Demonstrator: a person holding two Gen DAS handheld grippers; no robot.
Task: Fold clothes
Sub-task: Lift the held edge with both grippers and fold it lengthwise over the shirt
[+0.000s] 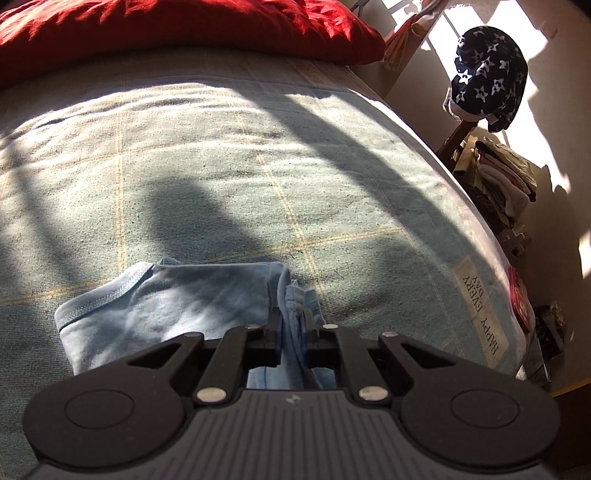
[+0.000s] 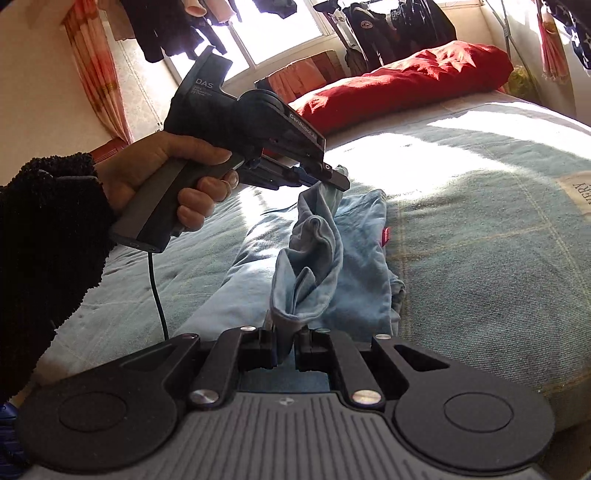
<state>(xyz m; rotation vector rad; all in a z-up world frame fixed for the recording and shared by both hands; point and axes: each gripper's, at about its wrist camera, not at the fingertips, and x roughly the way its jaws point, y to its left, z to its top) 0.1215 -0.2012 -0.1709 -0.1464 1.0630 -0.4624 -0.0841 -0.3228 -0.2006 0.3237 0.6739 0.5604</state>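
Both grippers pinching the light blue garment [image 2: 354, 236] over the bed.

Left wrist view: left gripper [image 1: 291, 325] pressed together on a bunched fold of blue cloth; rest of the garment lies flat on the grey-green blanket [image 1: 221, 166], ribbed neckline left of the fingers. Right wrist view adds what the left can't: right gripper [image 2: 286, 338] clamped on the other end of the same fold, cloth strung up between the two tools, and a hand [image 2: 159, 177] in a dark fuzzy sleeve gripping the left tool's handle, cable hanging under it. Body of the garment sits on the blanket below the lifted strip. Further out: "HAPPY EVERY DAY" label [image 1: 484, 314] at the bed edge, red pillow [image 1: 184, 29] at the head. Beyond, star-print cloth [image 1: 487, 77] off the bedside, dark clothes [image 2: 388, 26] hanging at the window.
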